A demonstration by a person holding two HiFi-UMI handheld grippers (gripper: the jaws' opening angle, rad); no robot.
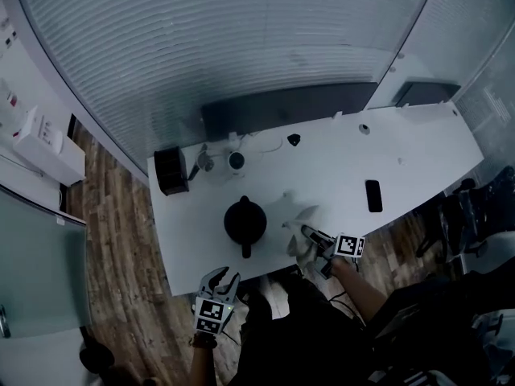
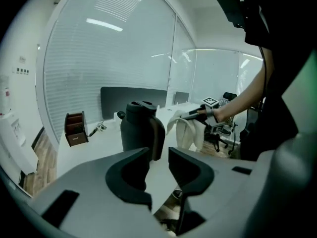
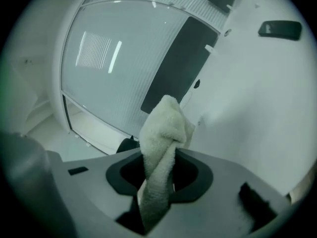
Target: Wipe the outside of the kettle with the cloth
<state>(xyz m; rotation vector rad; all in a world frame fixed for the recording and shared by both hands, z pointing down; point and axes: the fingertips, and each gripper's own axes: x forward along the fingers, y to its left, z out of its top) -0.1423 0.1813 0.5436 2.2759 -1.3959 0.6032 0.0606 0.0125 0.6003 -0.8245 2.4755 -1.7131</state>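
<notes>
A black kettle [image 1: 245, 222] stands upright on the white table [image 1: 402, 159], its handle toward the front edge. Just right of it hangs a pale cloth [image 1: 301, 233], with my right gripper [image 1: 315, 240] shut on it. In the right gripper view the cloth [image 3: 166, 128] rises twisted from between the jaws of the right gripper [image 3: 159, 175], and a dark bit of the kettle [image 3: 128, 144] shows behind. My left gripper [image 1: 220, 282] is open at the table's front edge. Its own view shows the left gripper [image 2: 158, 168] holding nothing, with the kettle [image 2: 141, 128] and cloth [image 2: 190, 130] ahead.
A black box [image 1: 170, 170] stands at the table's far left corner, with small items [image 1: 235, 160] beside it. A black phone [image 1: 373, 195] lies to the right. Black chairs [image 1: 471, 215] stand off the table's right end. Glass walls ring the room.
</notes>
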